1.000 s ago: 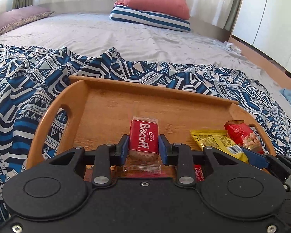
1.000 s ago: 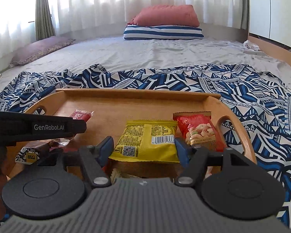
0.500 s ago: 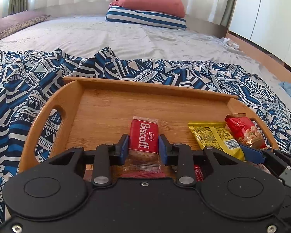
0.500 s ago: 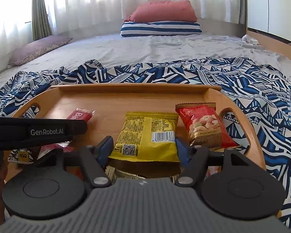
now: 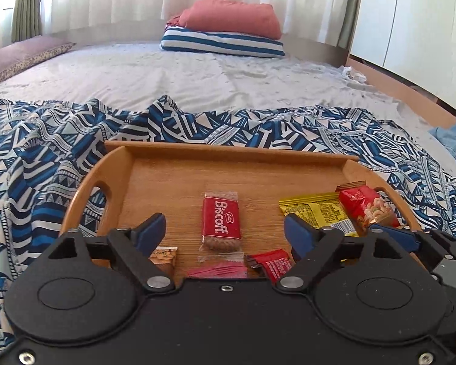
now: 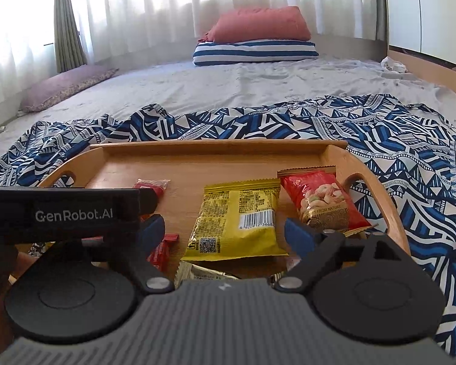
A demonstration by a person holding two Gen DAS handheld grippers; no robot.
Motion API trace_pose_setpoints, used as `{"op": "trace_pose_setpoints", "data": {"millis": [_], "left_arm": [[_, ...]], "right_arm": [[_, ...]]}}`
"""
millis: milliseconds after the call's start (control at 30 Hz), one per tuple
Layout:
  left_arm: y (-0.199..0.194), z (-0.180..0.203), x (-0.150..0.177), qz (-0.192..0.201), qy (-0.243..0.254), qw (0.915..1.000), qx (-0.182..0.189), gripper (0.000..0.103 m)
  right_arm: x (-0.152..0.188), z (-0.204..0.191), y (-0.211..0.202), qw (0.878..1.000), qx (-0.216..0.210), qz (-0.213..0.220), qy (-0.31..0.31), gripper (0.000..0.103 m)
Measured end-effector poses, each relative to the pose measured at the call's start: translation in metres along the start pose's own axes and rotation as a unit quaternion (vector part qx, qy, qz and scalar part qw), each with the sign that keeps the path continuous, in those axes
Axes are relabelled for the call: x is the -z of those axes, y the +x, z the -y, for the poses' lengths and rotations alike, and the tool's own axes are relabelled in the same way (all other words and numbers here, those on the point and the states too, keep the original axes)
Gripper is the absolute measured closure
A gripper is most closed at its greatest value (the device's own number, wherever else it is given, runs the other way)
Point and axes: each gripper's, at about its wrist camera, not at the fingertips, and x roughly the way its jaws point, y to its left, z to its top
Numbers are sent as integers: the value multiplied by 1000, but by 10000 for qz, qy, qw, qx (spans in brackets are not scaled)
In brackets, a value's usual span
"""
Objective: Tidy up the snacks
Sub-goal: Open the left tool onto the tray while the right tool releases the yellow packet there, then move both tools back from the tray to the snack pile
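Both tongs are opening. Left tongs (image 5: 225,231) straddle the Biscoff packet (image 5: 221,220) (untouched, frame centre). Right tongs (image 6: 225,231) flank the yellow packet (image 6: 238,220), pads clear.

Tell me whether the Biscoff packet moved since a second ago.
No. The Biscoff packet lies mid-tray as before; the wooden tray merely looks farther. Left gripper jaws are opening off it.

Tray (image 5: 167,179): you see it on the patterned blanket (image 5: 39,158), which lies across the bed (image 5: 197,79).
Biscoff pack (image 5: 221,220): in the tray's middle.
Barcode packet (image 6: 237,219): right of it.
Nut packet (image 6: 322,202): at the tray's right end, touching the barcode packet.
Pillows (image 5: 225,30): stacked behind, at the bed's far end.
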Motion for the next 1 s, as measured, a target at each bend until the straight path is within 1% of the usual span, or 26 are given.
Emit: {"op": "trace_pose_setpoints", "data": {"millis": [100,200,267,467,700,1000], "left_arm": [[-14,0,1,3,6,10000,-11,14],[-31,-2,2,58,-59,10000,30,8],[-42,-4,4,96,-94,9999,41,1],[-81,-7,18,228,-159,9996,21,0],[-119,-14,43,294,-278,9992,31,0],[-154,-10,70,456,-217,9987,-6,0]], "right_arm": [[-3,-2,-12,9999,-7,64,-94,5],[-5,-3,-26,9999,-63,103,-105,2],[-5,-3,-35,9998,-75,153,-114,2],[0,0,-66,9997,-132,194,-57,1],[16,1,-101,9994,-222,245,-52,0],[40,7,-126,9995,-210,215,-43,0]]}}
